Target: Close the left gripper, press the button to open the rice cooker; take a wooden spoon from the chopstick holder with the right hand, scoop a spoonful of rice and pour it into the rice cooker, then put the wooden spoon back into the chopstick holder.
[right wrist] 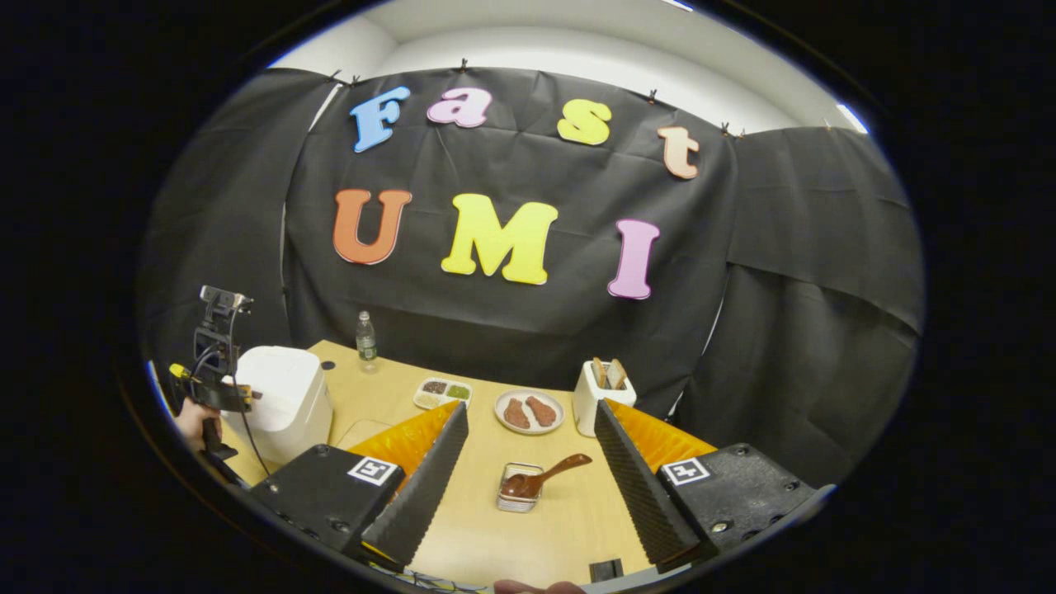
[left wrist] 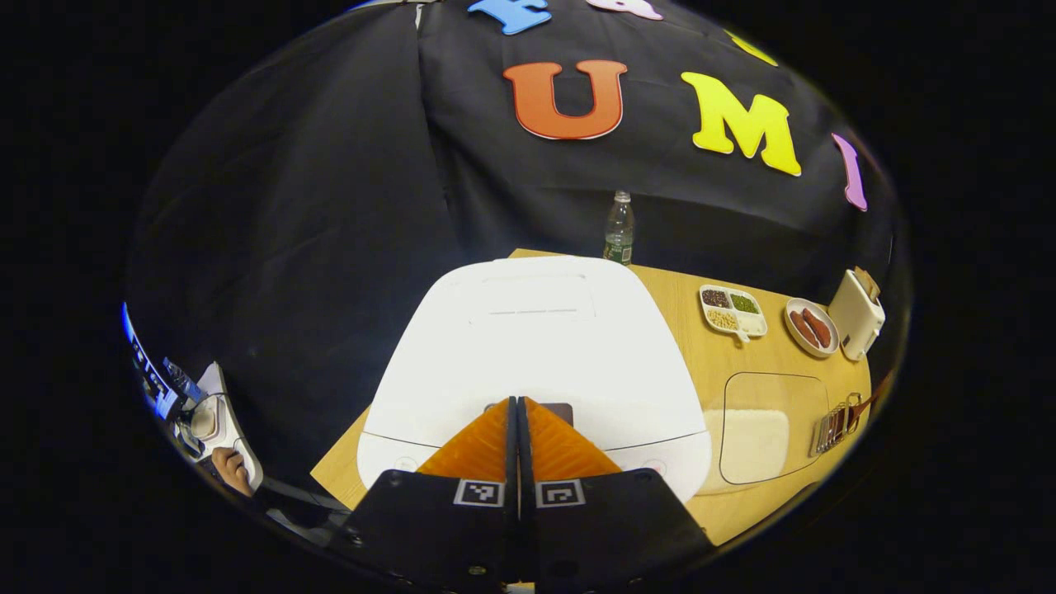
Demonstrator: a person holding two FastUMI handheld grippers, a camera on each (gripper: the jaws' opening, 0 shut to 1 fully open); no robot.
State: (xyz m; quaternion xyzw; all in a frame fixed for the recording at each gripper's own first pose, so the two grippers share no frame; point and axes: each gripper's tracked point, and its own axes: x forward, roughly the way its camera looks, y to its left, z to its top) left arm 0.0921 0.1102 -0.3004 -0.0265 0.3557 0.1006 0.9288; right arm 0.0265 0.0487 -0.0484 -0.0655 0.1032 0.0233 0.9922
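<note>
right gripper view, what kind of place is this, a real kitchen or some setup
Most likely a staged recording booth, not a real kitchen: black cloth hangs as the wall behind one wooden table laid with kitchen props, such as a white rice cooker, a toaster and a plate of food.

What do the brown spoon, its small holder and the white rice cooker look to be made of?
The brown spoon looks like dark, smooth-finished wood, judging by its warm even tone. Its small holder seems to be metal: silvery and slightly shiny, with wire bars visible in the left gripper view. The white rice cooker appears to be matte moulded plastic, seamless with rounded edges.
</note>
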